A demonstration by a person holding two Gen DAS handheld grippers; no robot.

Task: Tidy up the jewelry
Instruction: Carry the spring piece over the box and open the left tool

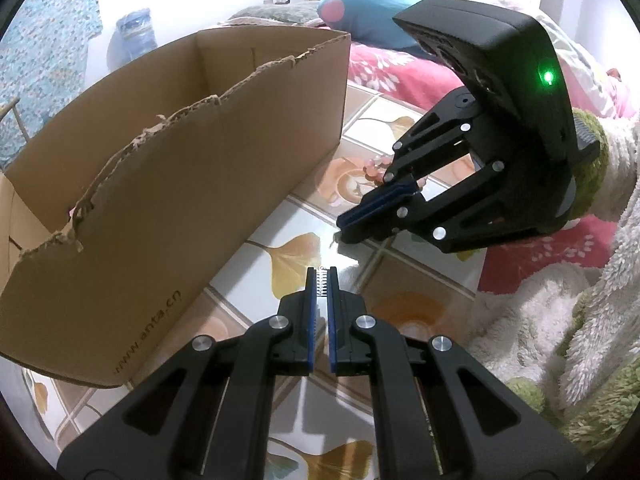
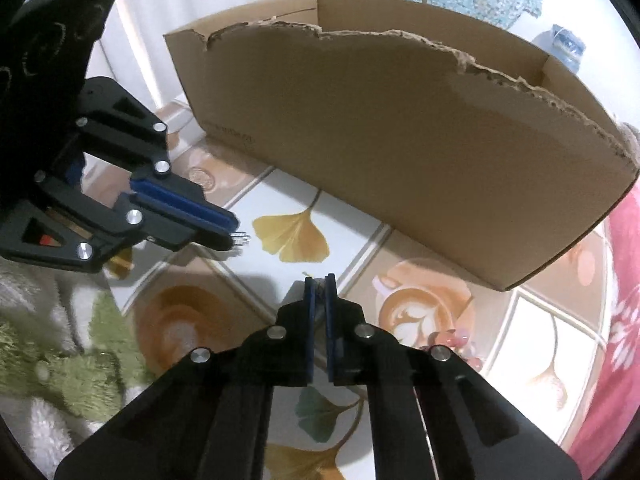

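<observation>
While the cardboard box (image 1: 172, 184) stands open-topped on the patterned tablecloth (image 1: 288, 248), both grippers hang over the cloth just in front of its long torn-edged wall. Nearest that wall's printed end, the left gripper (image 1: 322, 280) has its blue pads pressed together on a small silvery piece of jewelry (image 1: 322, 282), which looks like a tiny ribbed clasp or chain section poking out at the tips. Further along the box's front, the right gripper (image 2: 320, 280) is closed too; something thin may be pinched between its fingers, but I cannot tell what. Pink beads (image 2: 450, 338) lie on the cloth in front of the box, just beside the right gripper, partly hidden by its frame
</observation>
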